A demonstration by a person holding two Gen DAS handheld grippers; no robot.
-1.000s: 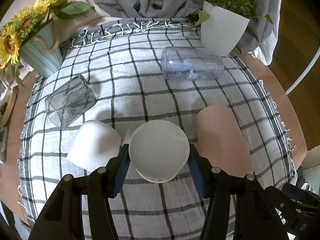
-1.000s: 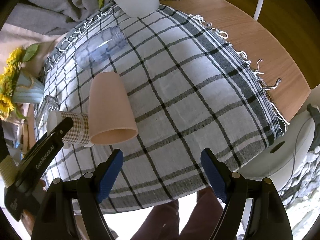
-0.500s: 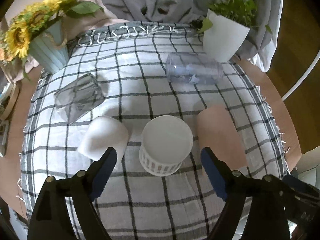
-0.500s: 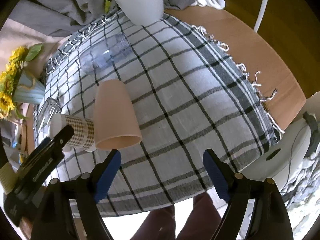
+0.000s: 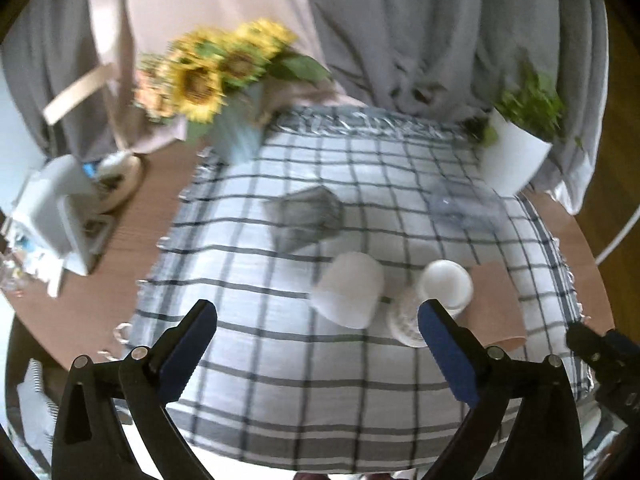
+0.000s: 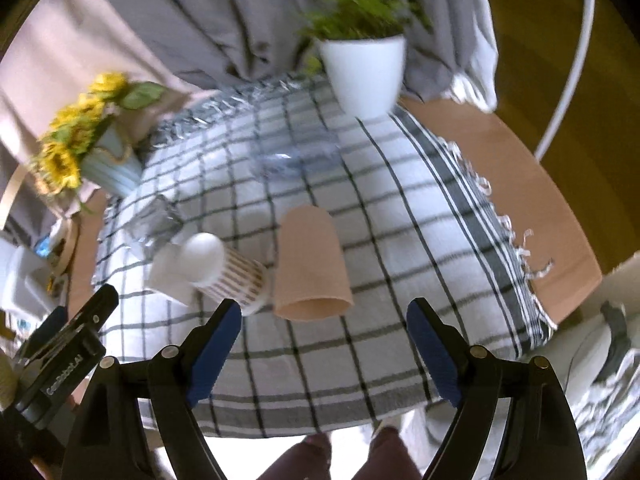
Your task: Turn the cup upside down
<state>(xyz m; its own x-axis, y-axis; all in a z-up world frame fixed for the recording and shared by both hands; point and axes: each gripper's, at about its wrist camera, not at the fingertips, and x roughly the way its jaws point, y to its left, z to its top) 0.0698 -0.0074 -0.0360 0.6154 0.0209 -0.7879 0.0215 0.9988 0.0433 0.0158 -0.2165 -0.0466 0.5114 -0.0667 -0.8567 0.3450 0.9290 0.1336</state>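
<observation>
Several cups stand upside down on the checked cloth. A white cup with a checked band stands base up, between a plain white cup and a pink cup. My left gripper is open and empty, pulled back near the front edge. My right gripper is open and empty, just in front of the pink cup.
A grey glass and a clear bluish glass sit further back. A sunflower vase stands back left, a white plant pot back right. Papers and boxes lie left of the cloth.
My left gripper let go of the banded white cup, opened wide and pulled back and to the left. My right gripper tilted up and drew back slightly, still open.
</observation>
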